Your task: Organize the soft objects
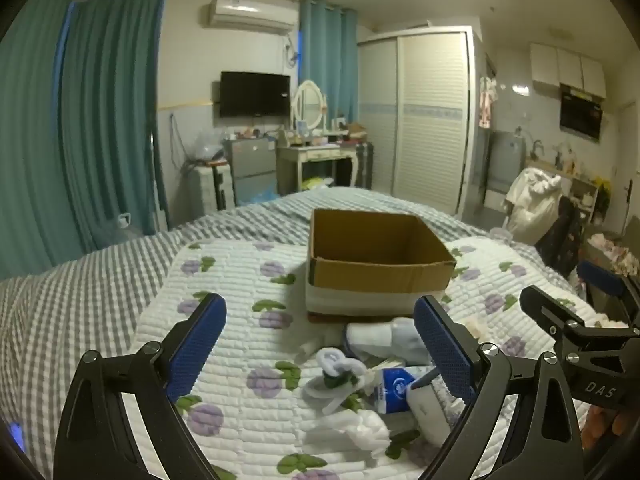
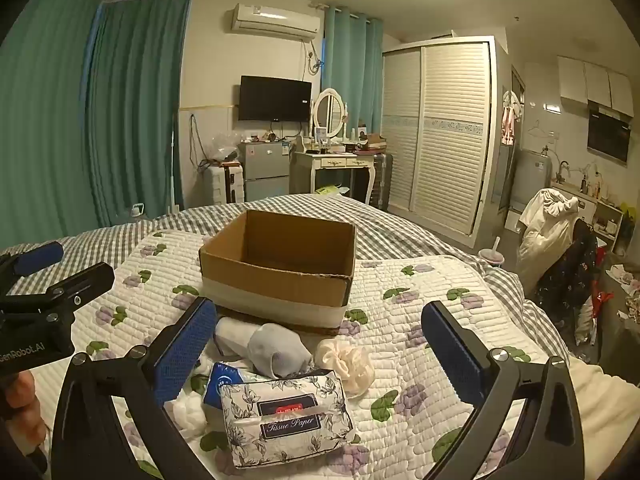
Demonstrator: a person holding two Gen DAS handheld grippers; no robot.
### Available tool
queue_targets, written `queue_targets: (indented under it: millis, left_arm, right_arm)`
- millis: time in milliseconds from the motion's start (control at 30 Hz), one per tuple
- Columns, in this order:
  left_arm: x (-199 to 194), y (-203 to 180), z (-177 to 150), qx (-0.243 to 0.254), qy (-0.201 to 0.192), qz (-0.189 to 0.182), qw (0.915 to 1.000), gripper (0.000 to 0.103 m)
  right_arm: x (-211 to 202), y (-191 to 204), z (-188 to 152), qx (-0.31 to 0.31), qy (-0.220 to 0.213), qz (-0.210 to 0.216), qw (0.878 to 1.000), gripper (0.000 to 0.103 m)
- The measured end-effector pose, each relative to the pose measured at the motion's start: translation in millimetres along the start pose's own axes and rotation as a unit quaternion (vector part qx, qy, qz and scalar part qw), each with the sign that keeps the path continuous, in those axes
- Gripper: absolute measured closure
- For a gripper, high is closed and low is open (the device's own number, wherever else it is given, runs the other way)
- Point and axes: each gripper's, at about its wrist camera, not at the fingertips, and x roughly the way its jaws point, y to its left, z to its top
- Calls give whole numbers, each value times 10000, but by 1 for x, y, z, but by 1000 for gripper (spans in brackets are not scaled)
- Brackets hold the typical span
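Observation:
An open cardboard box [image 1: 376, 264] [image 2: 280, 268] stands on the floral quilt, and nothing shows inside it. In front of it lie soft items: a floral tissue pack [image 2: 286, 420], a rolled grey sock [image 2: 278, 350], a cream scrunchie [image 2: 348, 362], a blue-and-white packet [image 1: 394, 388] [image 2: 222, 382], a white rolled cloth [image 1: 370, 336], a white looped hair tie [image 1: 338, 362] and white cotton [image 2: 190, 414]. My left gripper [image 1: 320, 350] is open above the pile's left part. My right gripper [image 2: 318, 354] is open above the tissue pack and sock. Both are empty.
The floral quilt [image 2: 420, 312] lies on a grey checked bed [image 1: 80, 300]. The right gripper's body shows at the right of the left wrist view [image 1: 576, 332]. A drink cup [image 2: 492, 258] and a clothes-draped chair [image 2: 560, 248] stand beside the bed on the right.

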Motion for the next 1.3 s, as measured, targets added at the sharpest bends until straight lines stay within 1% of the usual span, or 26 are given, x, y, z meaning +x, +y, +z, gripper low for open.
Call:
queue_targets:
  millis: [233, 267, 333, 500, 600, 1300]
  left_arm:
    - [-2, -1, 0, 60, 14, 39, 10000, 6]
    - [-4, -2, -1, 68, 0, 53, 10000, 6]
    - [2, -5, -2, 71, 33, 50, 10000, 6]
    - [1, -7, -3, 69, 29, 67, 9999, 6]
    - [-1, -6, -3, 50, 38, 59, 10000, 6]
    - [3, 0, -6, -61, 127, 72, 9999, 6]
  right_arm:
    - [0, 0, 2, 8, -21, 6, 10000, 0]
    - [2, 1, -3, -40, 23, -2, 10000, 0]
    - [5, 3, -6, -70, 50, 1, 10000, 0]
    - [9, 0, -11, -68, 50, 8, 10000, 0]
    - [5, 3, -7, -77, 97, 5, 9999, 0]
    - [7, 4, -8, -98, 155, -22, 9998, 0]
